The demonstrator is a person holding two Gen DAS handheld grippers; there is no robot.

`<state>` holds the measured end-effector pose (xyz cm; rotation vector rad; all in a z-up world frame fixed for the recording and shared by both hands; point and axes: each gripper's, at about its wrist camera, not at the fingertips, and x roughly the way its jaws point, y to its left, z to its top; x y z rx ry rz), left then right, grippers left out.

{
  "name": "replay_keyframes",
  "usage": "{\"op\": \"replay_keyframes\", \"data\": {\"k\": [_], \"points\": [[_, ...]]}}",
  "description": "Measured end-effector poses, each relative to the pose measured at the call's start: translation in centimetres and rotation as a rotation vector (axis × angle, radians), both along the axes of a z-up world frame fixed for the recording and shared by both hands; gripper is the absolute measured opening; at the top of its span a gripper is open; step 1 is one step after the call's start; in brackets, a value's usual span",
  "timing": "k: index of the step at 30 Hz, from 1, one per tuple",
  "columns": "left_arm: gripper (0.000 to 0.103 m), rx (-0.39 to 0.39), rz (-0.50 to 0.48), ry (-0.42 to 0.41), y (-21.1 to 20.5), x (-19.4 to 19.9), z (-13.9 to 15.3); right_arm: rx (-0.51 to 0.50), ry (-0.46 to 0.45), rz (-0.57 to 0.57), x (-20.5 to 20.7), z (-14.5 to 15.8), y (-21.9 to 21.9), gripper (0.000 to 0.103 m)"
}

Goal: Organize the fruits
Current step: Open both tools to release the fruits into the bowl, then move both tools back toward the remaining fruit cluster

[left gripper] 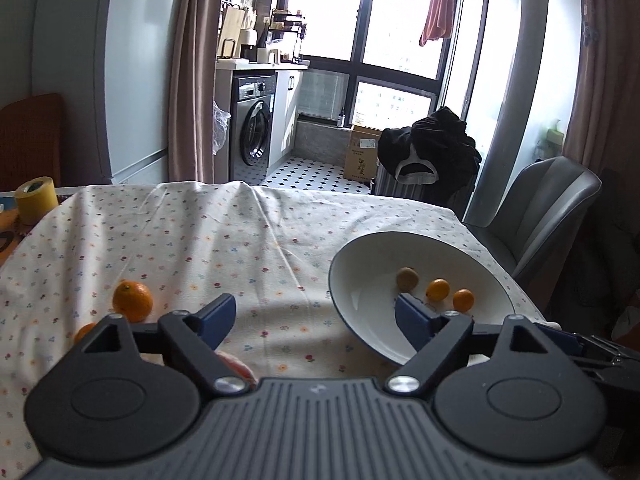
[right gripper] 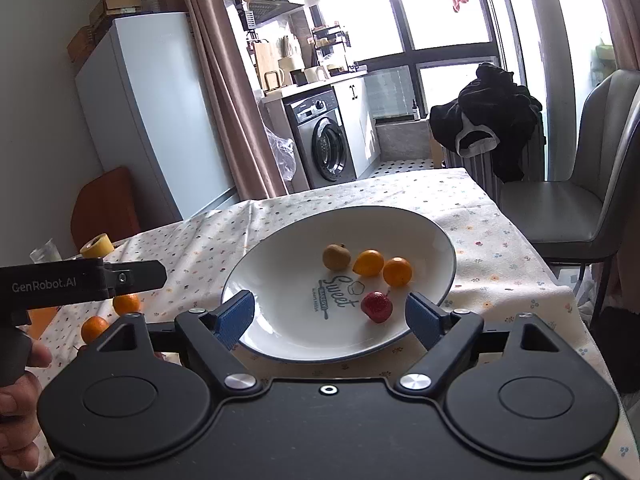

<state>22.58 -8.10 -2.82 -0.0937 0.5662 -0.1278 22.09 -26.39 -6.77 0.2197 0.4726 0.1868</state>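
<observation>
2 grippers are up over the table, both with jaws spread wide and nothing between them. The right gripper (right gripper: 330, 314) hangs at the near rim of the plate (right gripper: 280, 248), its blue fingers (right gripper: 236, 316) straddling the front of the dish; the strawberry (right gripper: 377, 306) lies just inside the right finger. The left gripper (left gripper: 314, 322) hovers over bare tablecloth (left gripper: 200, 240), with its right finger overlapping the plate's (left gripper: 360, 264) left edge in view. The plate holds 4 fruits in the right view: a kiwi (right gripper: 337, 257), a lemon (right gripper: 369, 263) and an orange (right gripper: 397, 271) in a close row past the centre, with the strawberry nearer. 2 more oranges sit on the cloth left of the plate, 1 (left gripper: 132, 301) in the open and 1 (left gripper: 85, 332) partly hidden behind the left gripper. Open cloth runs from there to the far table edge. The plate lies near the table's right edge, beside a grey chair (right gripper: 572, 216). A tape roll (left gripper: 36, 200) stands at the far left corner.
</observation>
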Motion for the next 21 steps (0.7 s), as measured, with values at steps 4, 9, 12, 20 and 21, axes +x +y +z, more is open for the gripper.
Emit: {"op": "replay_keyframes", "data": {"k": [4, 9, 12, 20, 21], "points": [[0.09, -0.011, 0.044, -0.007, 2.0, -0.9, 0.3, 0.001, 0.0, 0.009, -0.2, 0.4, 0.7, 0.084], [0.093, -0.022, 0.104, 0.001, 4.4, -1.7, 0.1, -0.002, -0.008, 0.038, -0.7, 0.9, 1.9, 0.095], [0.093, -0.031, 0.144, -0.004, 5.8, -2.4, 0.0, -0.018, 0.001, 0.047, -0.8, 1.1, 2.8, 0.097], [0.097, -0.018, 0.175, -0.012, 8.2, -3.9, 0.1, -0.027, 0.005, 0.076, -1.6, 1.4, 4.7, 0.103], [0.098, -0.02, 0.179, -0.013, 8.5, -4.1, 0.1, -0.03, 0.005, 0.082, -1.6, 1.4, 5.0, 0.103]]}}
